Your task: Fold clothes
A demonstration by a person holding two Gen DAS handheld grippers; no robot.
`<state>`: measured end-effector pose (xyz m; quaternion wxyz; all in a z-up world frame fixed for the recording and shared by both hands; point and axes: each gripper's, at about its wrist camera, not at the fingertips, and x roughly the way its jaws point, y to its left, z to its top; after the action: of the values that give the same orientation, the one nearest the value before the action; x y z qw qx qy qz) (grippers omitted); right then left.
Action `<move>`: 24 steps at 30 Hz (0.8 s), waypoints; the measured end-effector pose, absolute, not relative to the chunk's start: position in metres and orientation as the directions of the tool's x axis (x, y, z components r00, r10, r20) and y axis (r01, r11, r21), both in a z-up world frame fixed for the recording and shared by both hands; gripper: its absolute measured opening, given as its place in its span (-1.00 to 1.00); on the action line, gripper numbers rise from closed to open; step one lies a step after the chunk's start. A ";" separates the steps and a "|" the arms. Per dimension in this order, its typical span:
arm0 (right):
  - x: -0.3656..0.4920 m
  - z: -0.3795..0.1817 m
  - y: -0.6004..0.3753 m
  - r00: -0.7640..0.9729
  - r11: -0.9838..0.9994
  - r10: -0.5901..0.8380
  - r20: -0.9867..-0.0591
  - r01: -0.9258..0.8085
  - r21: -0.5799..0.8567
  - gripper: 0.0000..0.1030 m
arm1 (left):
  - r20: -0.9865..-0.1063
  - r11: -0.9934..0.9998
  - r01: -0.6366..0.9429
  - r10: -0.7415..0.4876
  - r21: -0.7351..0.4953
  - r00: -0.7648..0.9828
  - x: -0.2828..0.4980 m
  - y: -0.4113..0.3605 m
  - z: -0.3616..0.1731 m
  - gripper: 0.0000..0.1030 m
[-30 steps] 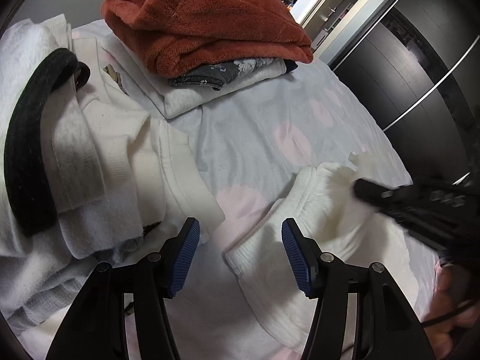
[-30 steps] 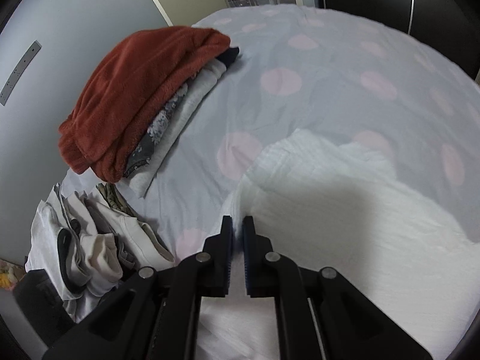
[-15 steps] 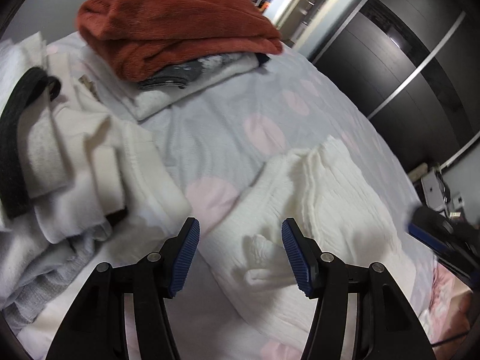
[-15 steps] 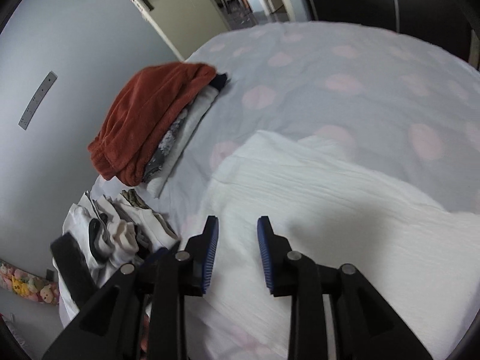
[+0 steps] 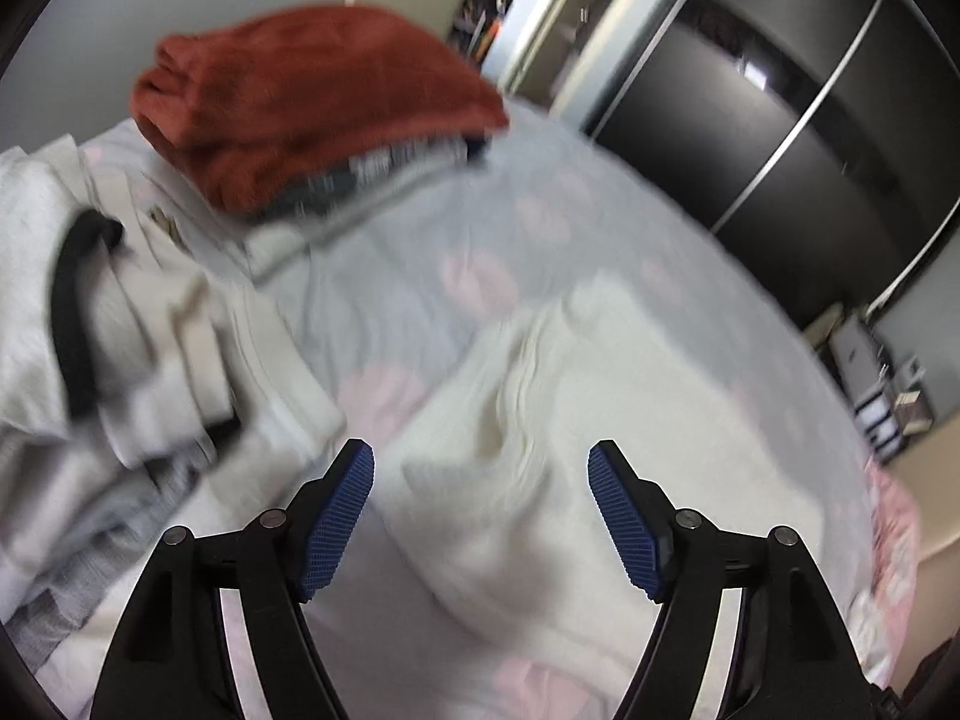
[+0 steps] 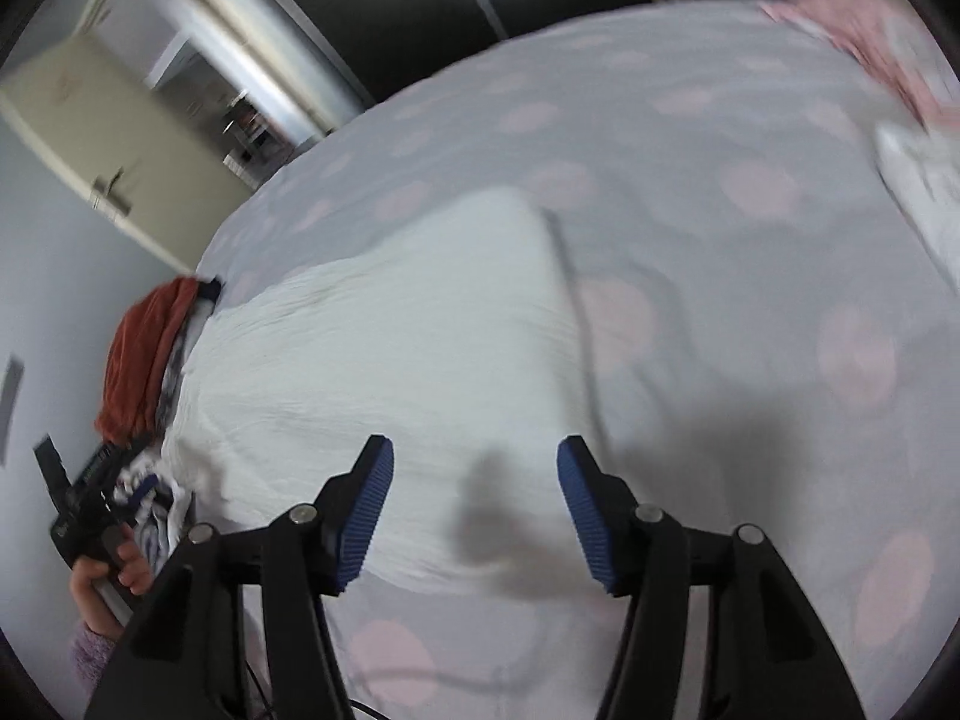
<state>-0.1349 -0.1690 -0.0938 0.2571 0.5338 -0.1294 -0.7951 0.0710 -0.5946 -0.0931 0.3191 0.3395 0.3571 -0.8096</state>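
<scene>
- White crinkled garment [image 6: 384, 348] spread flat on bed [image 6: 690, 138], folded edge at its right side, bunched ridge [image 5: 528, 360] near its corner in left view.
- Left tool [image 5: 480, 510] opening, jaws wide above garment corner, nothing gripped.
- Right tool [image 6: 474, 510] opening, jaws wide over garment, nothing gripped.
- Folded stack topped by rust-red towel [image 5: 312, 102] further along bed; loose pale clothes heap [image 5: 120, 330] beside it.
- Grey bedsheet with pink dots; dark wardrobe doors [image 5: 780, 120] beyond; cream door [image 6: 120, 150] ajar.
</scene>
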 end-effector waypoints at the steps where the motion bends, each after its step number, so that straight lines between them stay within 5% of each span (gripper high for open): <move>1: -0.136 -0.104 -0.158 -0.298 -0.832 -0.554 -0.777 0.232 0.504 0.09 | -0.801 -0.536 0.773 -0.266 -0.340 -0.536 0.068 -0.595 -0.098 0.46; 7: -0.148 -0.152 -0.142 -0.251 -0.761 -0.644 -0.722 0.123 0.637 0.09 | -0.890 -0.487 0.850 -0.270 -0.203 -0.367 0.060 -0.601 -0.132 0.46; 14: -0.152 -0.182 -0.150 -0.249 -0.707 -0.699 -0.671 0.099 0.700 0.09 | -0.910 -0.469 0.862 -0.245 -0.191 -0.335 0.051 -0.609 -0.155 0.45; 16: -0.147 -0.181 -0.153 -0.257 -0.708 -0.699 -0.667 0.122 0.695 -0.02 | -0.905 -0.494 0.849 -0.250 -0.186 -0.344 0.047 -0.606 -0.156 0.23; 17: -0.146 -0.181 -0.155 -0.253 -0.706 -0.702 -0.665 0.133 0.695 -0.39 | -0.901 -0.509 0.840 -0.251 -0.188 -0.354 0.044 -0.603 -0.155 0.03; 20: -0.144 -0.177 -0.159 -0.242 -0.692 -0.717 -0.654 0.141 0.708 -0.68 | -0.895 -0.542 0.824 -0.270 -0.163 -0.355 0.039 -0.594 -0.151 -0.23; 24: -0.137 -0.139 -0.150 -0.324 -0.679 -0.723 -0.610 0.169 0.714 -0.74 | -0.895 -0.543 0.816 -0.240 -0.197 -0.376 0.042 -0.588 -0.146 -0.47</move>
<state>-0.1370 -0.1498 -0.1388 0.2911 0.5032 -0.2752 -0.7657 0.0416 -0.5882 -0.1456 0.3471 0.4378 0.3289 -0.7614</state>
